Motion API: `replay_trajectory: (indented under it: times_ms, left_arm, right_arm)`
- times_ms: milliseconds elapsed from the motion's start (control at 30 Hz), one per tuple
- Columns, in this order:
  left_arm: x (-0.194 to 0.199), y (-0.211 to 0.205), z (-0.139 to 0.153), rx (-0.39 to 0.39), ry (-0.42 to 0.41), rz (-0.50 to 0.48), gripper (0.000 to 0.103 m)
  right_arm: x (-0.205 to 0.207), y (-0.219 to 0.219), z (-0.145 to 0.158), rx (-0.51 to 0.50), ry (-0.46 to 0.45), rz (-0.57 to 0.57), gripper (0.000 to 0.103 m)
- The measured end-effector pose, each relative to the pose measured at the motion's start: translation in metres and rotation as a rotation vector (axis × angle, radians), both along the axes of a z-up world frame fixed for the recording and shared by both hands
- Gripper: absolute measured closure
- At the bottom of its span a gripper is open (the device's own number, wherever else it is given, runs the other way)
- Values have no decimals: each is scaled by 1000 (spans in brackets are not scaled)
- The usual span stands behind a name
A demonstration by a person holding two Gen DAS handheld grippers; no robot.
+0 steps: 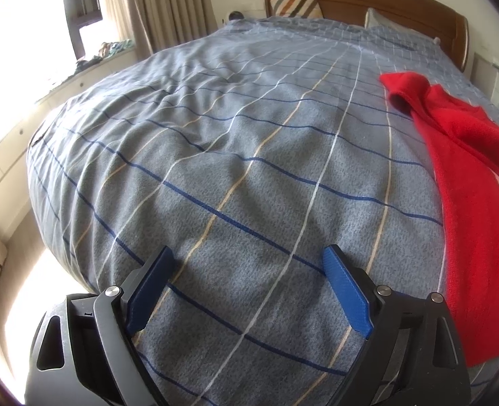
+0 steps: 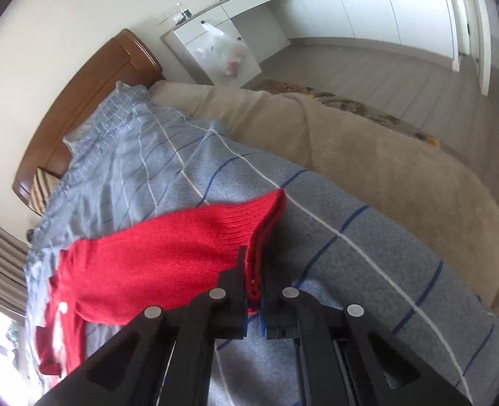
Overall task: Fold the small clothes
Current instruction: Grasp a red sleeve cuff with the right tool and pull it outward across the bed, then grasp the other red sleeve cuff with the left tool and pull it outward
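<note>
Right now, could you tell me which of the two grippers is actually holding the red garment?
The right gripper: its jaws are shut on the red sweater's ribbed edge. The left gripper is open over the checked duvet.

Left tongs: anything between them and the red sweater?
Nothing but bare plaid duvet. In the left wrist view the open left tongs hover over it, and the red sweater lies off to their right.

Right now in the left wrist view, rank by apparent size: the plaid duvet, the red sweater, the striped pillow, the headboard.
1. Plaid duvet
2. Red sweater
3. Headboard
4. Striped pillow
The headboard and pillow are far off, so they look smaller than they are.
</note>
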State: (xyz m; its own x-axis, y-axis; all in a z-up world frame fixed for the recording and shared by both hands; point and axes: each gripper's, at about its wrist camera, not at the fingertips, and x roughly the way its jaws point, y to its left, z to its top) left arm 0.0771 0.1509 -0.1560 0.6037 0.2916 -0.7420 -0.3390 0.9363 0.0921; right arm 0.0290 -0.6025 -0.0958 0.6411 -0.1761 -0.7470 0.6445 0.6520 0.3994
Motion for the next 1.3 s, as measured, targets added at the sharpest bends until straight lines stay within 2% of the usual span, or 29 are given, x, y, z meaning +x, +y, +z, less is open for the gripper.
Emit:
replay_trajectory:
  times_ms: [100,333,433,500,600,667,733,900,967,1067,1167,1300]
  left_arm:
    - [0,-1,-1,9,-1,7,10]
    - [0,1,-3,30,-13,37,2]
    - [-1,2,-4,29,-18,41,1]
    - [-1,1,-4,36,-24,43,0]
    - [-3,-2,-5,60,-36,45,0]
    - [-4,-5,-5,78,-43,44,0]
    - [-4,-6,-5,92,-45,42,0]
    - [-4,-9,-5,116,-55,33,0]
    - [-4,-7,-6,105,-57,29,0]
    - [-4,3,-8,21,-52,29,0]
    - [-4,15,-10,-69,-44,27,0]
    - [-4,8,-10,-30,-34,8,0]
  right_arm:
    - [-4,-4,-6,-34,34,-10,100]
    - [-9,-6,-11,-54,31,14,100]
    - [-14,-6,-10,-47,8,15,97]
    - [-17,-2,-7,-67,9,20,91]
    - [-26,7,3,-133,32,-3,75]
    - [-38,16,13,-182,35,-30,57]
    - [-54,26,25,-218,16,-65,45]
    - [-96,63,52,-279,-73,-81,41]
    - [-108,84,61,-314,-102,-57,35]
    - [-119,118,67,-379,-137,-18,29]
    - [-127,148,61,-425,-176,35,27]
    - [-123,166,55,-404,-208,94,26]
